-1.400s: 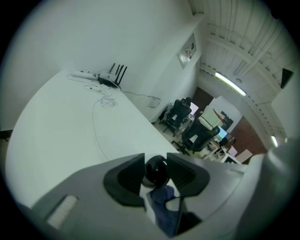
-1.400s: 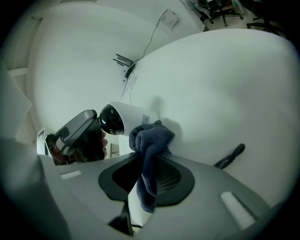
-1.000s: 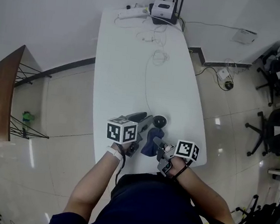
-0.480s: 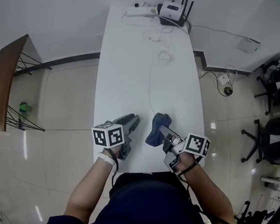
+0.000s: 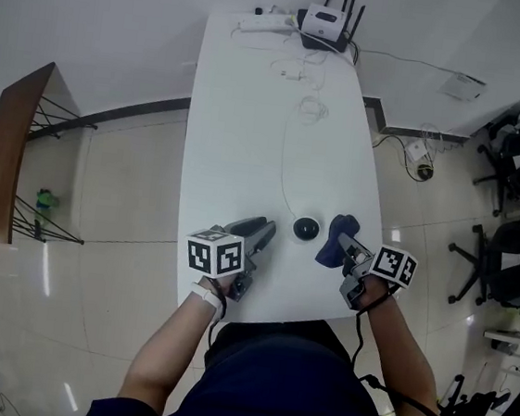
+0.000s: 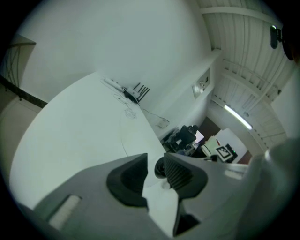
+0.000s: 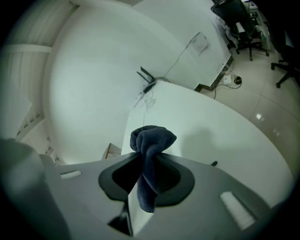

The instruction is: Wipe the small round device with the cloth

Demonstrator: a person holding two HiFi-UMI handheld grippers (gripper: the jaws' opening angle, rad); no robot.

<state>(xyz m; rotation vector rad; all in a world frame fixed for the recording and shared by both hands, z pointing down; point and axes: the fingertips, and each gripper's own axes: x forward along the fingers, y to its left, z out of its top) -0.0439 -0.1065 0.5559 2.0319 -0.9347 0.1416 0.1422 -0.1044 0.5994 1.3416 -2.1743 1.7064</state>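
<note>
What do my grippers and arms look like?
Left gripper and right gripper are grey with dark pads, each bearing a white cube with black square markers. Left jaws have just been closing, nothing between them. White band on left wrist, black cable at right; navy shirt.

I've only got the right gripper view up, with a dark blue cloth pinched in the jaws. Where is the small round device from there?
Observer: In the head view the small round black device sits on the white table, close beside the cloth, on its left. I can't tell whether they touch.
Operator: Is the left gripper holding it?
Observer: No. The left gripper has just been closing its jaws, but they stand slightly apart with nothing between them. The device lies just ahead.
Operator: Anything attached to it?
Observer: A thin white cable runs from it up the table toward the router.
</note>
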